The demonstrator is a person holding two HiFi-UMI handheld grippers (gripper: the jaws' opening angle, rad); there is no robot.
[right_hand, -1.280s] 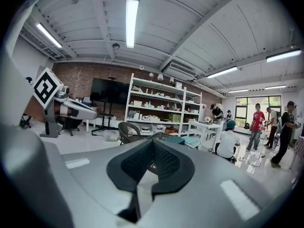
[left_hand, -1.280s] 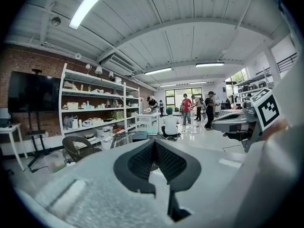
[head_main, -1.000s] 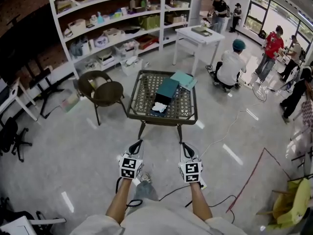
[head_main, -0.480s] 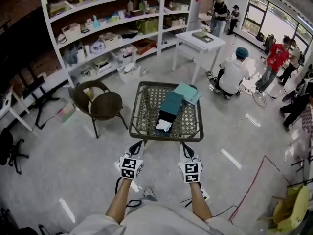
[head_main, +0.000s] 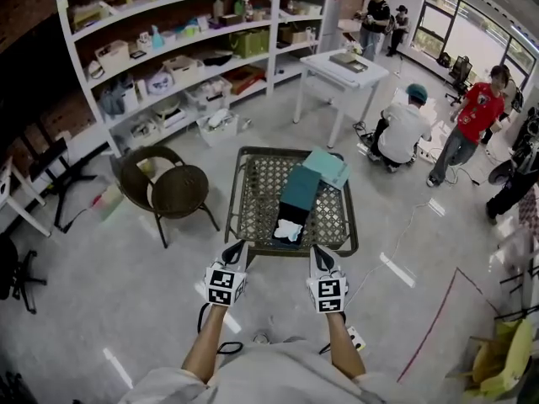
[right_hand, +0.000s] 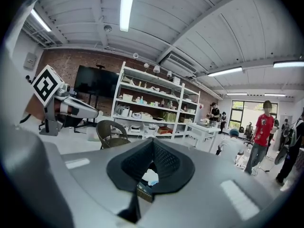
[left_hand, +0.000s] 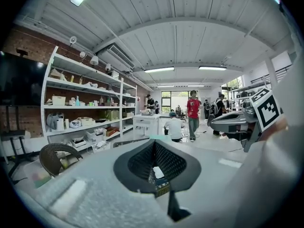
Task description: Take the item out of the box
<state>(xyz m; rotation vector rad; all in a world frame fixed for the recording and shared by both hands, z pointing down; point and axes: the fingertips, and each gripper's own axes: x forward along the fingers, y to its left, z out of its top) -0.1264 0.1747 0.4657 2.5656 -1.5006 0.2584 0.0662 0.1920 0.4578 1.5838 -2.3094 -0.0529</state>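
As the view advances, table (head_main: 253, 200) nears; box (head_main: 298, 190) too.

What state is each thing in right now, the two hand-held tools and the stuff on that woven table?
Left gripper: jaws shut, empty.
Right gripper: jaws shut, empty.
Dark teal rectangular box: on the dark woven table, near end open.
White crumpled item: inside the box.
Light teal flat piece: lying beside the box.
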